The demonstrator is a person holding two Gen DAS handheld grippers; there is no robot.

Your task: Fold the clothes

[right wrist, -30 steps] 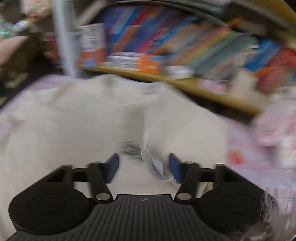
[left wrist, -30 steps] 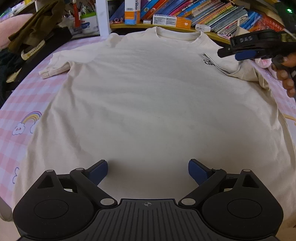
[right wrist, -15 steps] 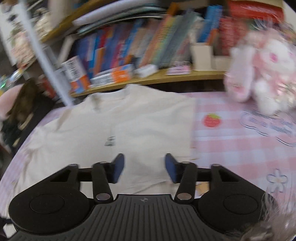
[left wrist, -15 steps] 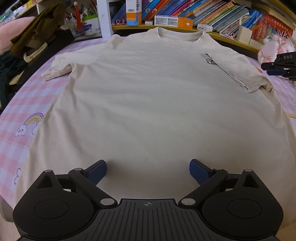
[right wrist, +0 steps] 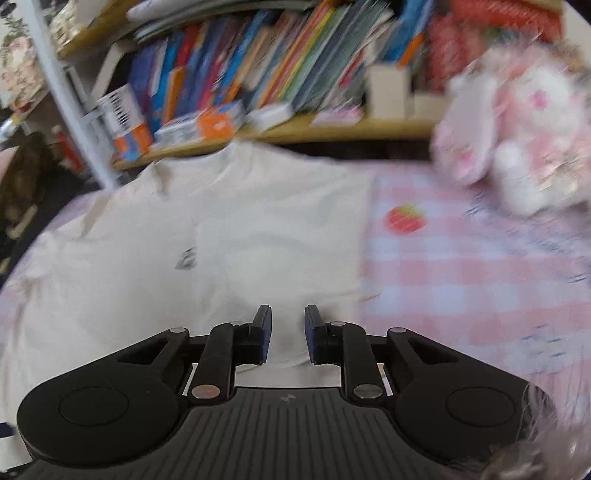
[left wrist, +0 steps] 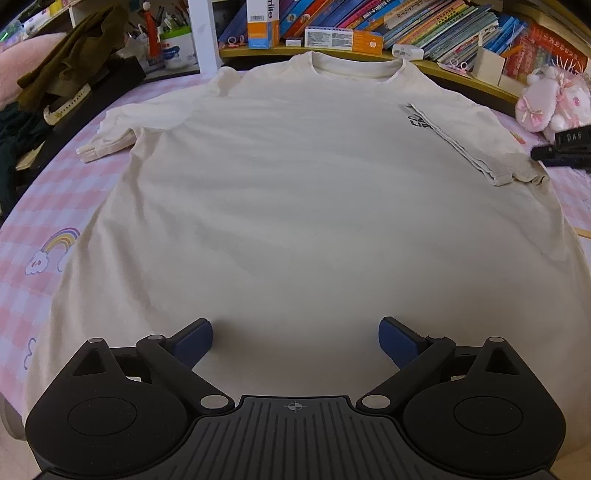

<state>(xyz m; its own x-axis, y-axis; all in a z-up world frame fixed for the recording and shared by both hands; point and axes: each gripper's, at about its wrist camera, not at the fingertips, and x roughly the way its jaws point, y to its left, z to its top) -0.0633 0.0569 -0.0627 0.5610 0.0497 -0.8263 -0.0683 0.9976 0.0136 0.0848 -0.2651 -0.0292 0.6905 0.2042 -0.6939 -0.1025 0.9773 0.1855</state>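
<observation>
A cream T-shirt point(left wrist: 295, 203) lies flat, front up, on the pink checked cloth point(left wrist: 37, 221). Its right sleeve point(left wrist: 476, 136) is folded in over the chest and half covers a black print. The other sleeve point(left wrist: 110, 136) lies spread out at the left. My left gripper point(left wrist: 295, 339) hovers open and wide over the shirt's lower part, holding nothing. In its own view my right gripper point(right wrist: 288, 332) is over the shirt's point(right wrist: 240, 229) right edge. Its jaws are closing to a narrow gap with nothing between them. The left wrist view shows its tip point(left wrist: 539, 153) just right of the folded sleeve.
A shelf of books point(left wrist: 406, 22) runs along the far edge. A pink plush toy point(left wrist: 550, 103) sits at the far right, also in the right wrist view point(right wrist: 517, 140). Dark clothes point(left wrist: 74, 62) are piled at the far left.
The right gripper has let go of the sleeve, leaving it folded on the chest, and drawn away to the right with its jaws narrowing. The left gripper has stayed put.
</observation>
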